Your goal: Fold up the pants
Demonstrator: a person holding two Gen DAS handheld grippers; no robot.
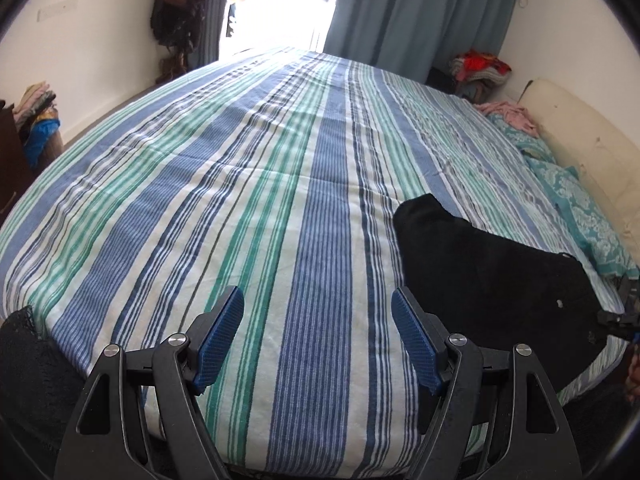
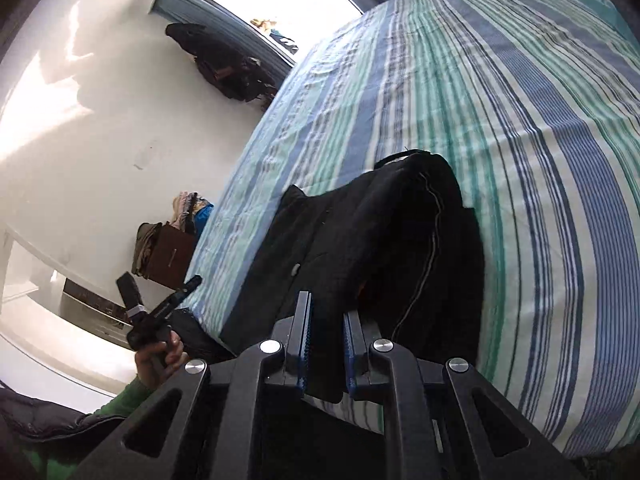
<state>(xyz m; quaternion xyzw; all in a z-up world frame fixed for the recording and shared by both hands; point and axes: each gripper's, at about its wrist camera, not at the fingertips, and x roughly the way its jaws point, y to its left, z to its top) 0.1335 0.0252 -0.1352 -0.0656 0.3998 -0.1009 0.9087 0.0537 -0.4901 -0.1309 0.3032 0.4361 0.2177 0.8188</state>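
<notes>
Left wrist view: our left gripper (image 1: pixel 318 334) hangs over striped bedsheet (image 1: pixel 248 184), blue pads spread wide, nothing between them. Black pants (image 1: pixel 492 276) lie bunched near bed's right edge, just right of that gripper, close to teal pillow (image 1: pixel 580 204). Right wrist view: our right gripper (image 2: pixel 326 344) clamped on fold of pants (image 2: pixel 380 240), dark cloth pinched between blue pads, rest draped on sheet (image 2: pixel 520 120) near its edge. Our left hand (image 2: pixel 160 356), green sleeve, shows at lower left gripping handle.
</notes>
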